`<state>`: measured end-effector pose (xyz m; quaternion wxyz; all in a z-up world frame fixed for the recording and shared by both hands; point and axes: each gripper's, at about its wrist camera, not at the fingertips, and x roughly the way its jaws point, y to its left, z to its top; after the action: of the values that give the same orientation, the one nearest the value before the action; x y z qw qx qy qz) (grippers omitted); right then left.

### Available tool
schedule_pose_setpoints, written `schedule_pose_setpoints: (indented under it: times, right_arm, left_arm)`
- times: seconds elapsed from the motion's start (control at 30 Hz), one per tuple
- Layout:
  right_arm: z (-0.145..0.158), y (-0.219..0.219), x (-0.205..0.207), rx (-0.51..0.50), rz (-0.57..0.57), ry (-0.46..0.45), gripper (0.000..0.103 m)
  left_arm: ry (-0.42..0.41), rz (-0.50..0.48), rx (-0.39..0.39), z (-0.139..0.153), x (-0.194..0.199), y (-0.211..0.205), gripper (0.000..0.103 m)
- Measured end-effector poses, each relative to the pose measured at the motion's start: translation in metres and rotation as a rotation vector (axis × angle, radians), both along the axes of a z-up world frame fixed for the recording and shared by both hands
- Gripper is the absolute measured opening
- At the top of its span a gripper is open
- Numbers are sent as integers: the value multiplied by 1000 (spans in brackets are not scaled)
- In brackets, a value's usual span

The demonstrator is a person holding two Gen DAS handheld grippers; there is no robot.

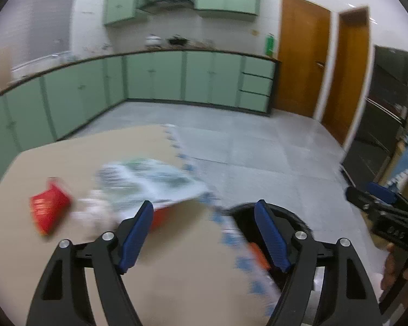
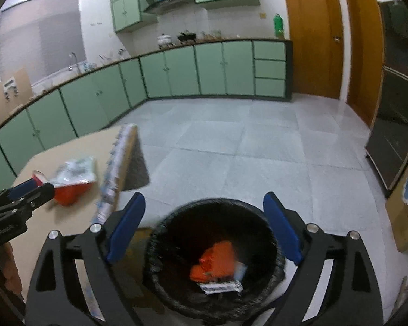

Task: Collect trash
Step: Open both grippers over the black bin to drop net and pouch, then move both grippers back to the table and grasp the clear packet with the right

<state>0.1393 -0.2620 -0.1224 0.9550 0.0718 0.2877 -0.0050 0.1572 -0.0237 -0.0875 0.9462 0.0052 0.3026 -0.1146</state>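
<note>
Both tongs stand wide apart with nothing between their blue pads. Your right tongs (image 2: 204,228) hang over the black trash bin (image 2: 160,255), which sits on the floor just beside the table (image 2: 76,152); inside the bin lie an orange wrapper (image 2: 217,260) and a white scrap (image 2: 221,286). Your left tongs (image 1: 204,236) are over the table's near edge, empty, with the bin's rim showing past the right pad. On the table in front of them you have a red wrapper (image 1: 47,209) to the left, a crumpled white piece (image 1: 95,214) just beside it, and a white and green printed bag (image 1: 155,179) lying partly over another red-orange wrapper (image 1: 160,217). All of these are blurred. A patterned blue and white strip (image 1: 231,233) runs along the table's right edge.
</note>
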Motion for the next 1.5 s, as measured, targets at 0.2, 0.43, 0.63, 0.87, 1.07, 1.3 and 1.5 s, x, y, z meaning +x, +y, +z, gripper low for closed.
schedule_pose_setpoints:
  times: [0.2,0.43,0.63,0.87,1.07,1.3,1.5]
  right_arm:
    - [11,66,11,-21,125,-41,87]
    - [8,146,31,-77,236,-39,87]
    - [1,187,45,-19,287,12,87]
    - [5,205,51,-43,303,-3,87]
    - [7,206,67,-54,290,-5,87]
    - [8,202,83,-69,287,-13,87]
    - [0,203,97,-59,313,-3,87]
  left_arm:
    - [-57,173,48,9,-15,72,76]
    - [-78,310,137,4,-19,133,76]
    - [-43,363,122,-9,-12,165,76]
    - [15,392,63,-28,6,189,76]
    - [43,385,21,-33,23,193,76]
    - [44,399,10,-33,58,179,81]
    - [87,437,1,-44,82,173,82]
